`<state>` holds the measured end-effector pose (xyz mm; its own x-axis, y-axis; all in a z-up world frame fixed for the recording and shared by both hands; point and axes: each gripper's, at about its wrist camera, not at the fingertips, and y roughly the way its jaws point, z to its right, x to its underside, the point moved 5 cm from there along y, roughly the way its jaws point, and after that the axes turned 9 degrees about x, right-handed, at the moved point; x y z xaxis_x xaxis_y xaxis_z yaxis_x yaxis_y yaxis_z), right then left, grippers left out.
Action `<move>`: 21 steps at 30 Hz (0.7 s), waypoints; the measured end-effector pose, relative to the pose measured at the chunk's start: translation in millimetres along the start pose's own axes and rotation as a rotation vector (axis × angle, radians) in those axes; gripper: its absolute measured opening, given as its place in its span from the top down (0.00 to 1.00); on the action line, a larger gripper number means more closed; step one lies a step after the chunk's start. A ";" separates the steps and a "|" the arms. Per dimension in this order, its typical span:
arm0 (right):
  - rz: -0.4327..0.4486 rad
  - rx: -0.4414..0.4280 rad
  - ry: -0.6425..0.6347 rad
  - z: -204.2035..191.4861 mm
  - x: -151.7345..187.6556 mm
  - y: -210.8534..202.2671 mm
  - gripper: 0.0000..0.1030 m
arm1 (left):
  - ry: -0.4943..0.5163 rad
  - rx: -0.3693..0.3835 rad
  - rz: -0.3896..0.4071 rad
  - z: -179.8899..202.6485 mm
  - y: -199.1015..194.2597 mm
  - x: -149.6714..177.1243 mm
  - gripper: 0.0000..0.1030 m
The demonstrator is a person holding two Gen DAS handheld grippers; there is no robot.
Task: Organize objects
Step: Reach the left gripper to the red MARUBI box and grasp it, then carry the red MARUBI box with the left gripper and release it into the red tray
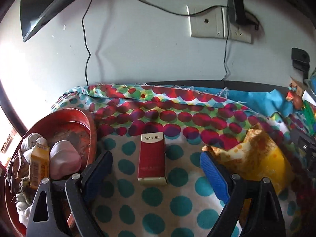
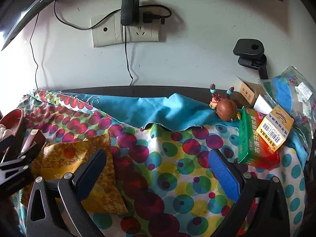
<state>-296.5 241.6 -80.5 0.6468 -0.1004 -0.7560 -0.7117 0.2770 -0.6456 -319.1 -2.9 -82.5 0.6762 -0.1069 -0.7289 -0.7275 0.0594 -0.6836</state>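
A red and cream carton marked MARUBI [image 1: 152, 159] lies on the dotted cloth [image 1: 177, 207], right between the wide-apart fingers of my left gripper [image 1: 156, 159], which is open and does not touch it. A red tray [image 1: 89, 126] at the left holds a yellow box [image 1: 38, 165], a pink-white bottle [image 1: 64, 162] and other small items. A yellow-orange snack packet [image 1: 250, 158] lies at the right. My right gripper [image 2: 158, 163] is open over bare cloth, the snack packet [image 2: 77, 158] under its left finger. A green-red medicine box [image 2: 256, 148] sits by its right finger.
At the right stand a brown figurine [image 2: 225, 108], a small yellow barcode box [image 2: 276, 132], a cardboard box [image 2: 248, 94] and plastic bags [image 2: 292, 90]. Behind is a white wall with sockets [image 2: 126, 29], a charger [image 2: 129, 9] and hanging cables. A black clamp [image 2: 250, 55] is at the far right.
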 end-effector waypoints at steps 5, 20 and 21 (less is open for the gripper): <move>-0.001 -0.012 -0.010 -1.8 0.3 0.2 0.00 | -0.005 0.026 -0.072 -0.2 16.3 1.7 0.44; -0.002 -0.007 -0.018 -4.4 0.0 -0.1 0.00 | -0.062 0.101 -0.122 -4.6 30.6 5.0 0.72; -0.002 -0.007 -0.018 -4.5 0.0 -0.1 0.00 | -0.058 0.102 -0.109 -4.6 28.5 4.1 0.72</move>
<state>-297.7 237.3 -80.9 0.6529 -0.0833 -0.7529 -0.7124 0.2701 -0.6477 -337.6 -6.1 -104.8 0.7584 -0.0611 -0.6489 -0.6356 0.1509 -0.7571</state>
